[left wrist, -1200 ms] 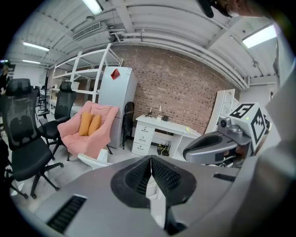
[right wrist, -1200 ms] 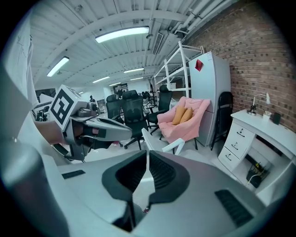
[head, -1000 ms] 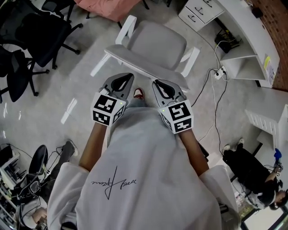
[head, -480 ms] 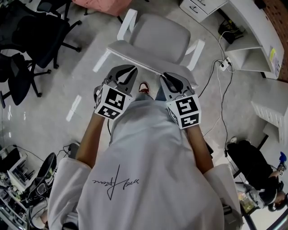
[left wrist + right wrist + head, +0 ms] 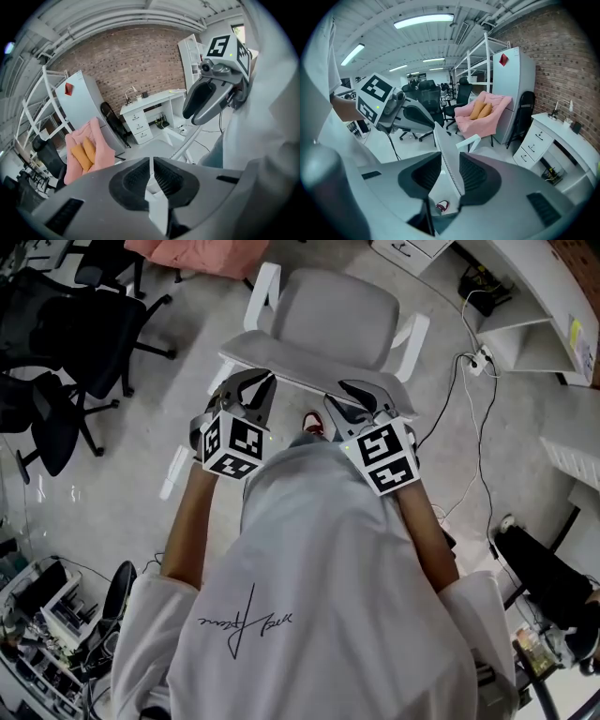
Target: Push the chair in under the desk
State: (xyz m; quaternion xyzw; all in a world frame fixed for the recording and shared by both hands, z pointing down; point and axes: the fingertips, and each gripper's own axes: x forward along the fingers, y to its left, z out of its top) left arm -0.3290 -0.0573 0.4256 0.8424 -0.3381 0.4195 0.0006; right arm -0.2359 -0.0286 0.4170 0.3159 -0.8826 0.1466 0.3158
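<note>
The person stands behind the chair point(image 5: 333, 315), which sits on open floor well apart from the desk point(image 5: 530, 292) at the upper right, so the push is not yet made. Both tools are at the top edge of the backrest point(image 5: 309, 376). The left gripper point(image 5: 251, 388) is pressed together, pinching that thin edge. The right gripper point(image 5: 361, 397) is opening its jaws with the backrest panel point(image 5: 447, 164) standing between them, and a gap shows on one side.

The main risk, judging from this, is a lopsided push. With only the left side clamped, the chair could swivel or veer off line rather than travel straight. The cables point(image 5: 469, 418) and the power strip point(image 5: 483, 359) lie on the floor between chair and desk. The chair's base could snag on them (the base itself is hidden under the seat). An armrest point(image 5: 412, 343) might also strike the desk's edge if the approach is crooked.

As for writing, the shirt bears a looping script point(image 5: 239, 620) that cannot be read for certain. The marker cube point(image 5: 232, 444) carries only black-and-white squares. A yellow label point(image 5: 574, 334) on the desk is too small to read.
</note>
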